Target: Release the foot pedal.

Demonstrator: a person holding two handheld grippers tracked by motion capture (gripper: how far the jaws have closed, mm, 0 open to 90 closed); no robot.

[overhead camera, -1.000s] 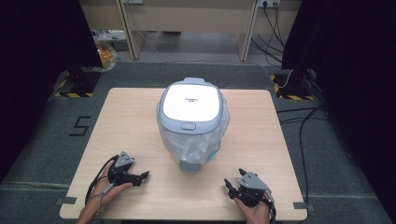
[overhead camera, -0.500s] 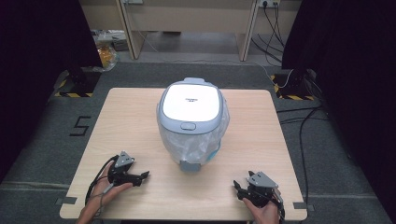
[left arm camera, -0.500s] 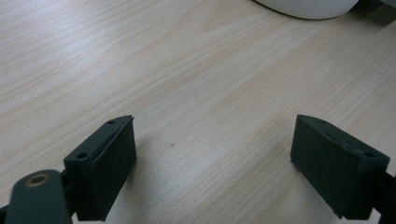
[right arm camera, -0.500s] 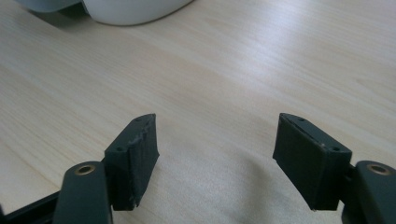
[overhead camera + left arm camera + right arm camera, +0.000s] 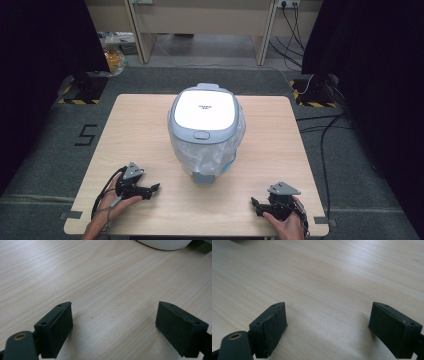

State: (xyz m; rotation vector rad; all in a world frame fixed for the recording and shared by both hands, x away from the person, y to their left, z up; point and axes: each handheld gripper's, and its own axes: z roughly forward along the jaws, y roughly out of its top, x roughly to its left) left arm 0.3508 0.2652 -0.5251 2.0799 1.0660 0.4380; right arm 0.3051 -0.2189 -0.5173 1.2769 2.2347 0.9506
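A small dark logo sits on the white lid of the rice cooker (image 5: 205, 120), too small to read; a black "5" (image 5: 86, 135) is marked on the grey floor left of the bench (image 5: 140, 125). The cooker stands at the bench's middle, grey-blue bodied, lid shut, a clear plastic bag wrapped round its lower front. The left gripper (image 5: 150, 189) rests near the front left edge, fingers spread with bare wood between. The right gripper (image 5: 256, 205), at the front right, has just been opening its fingers; nothing lies between them.
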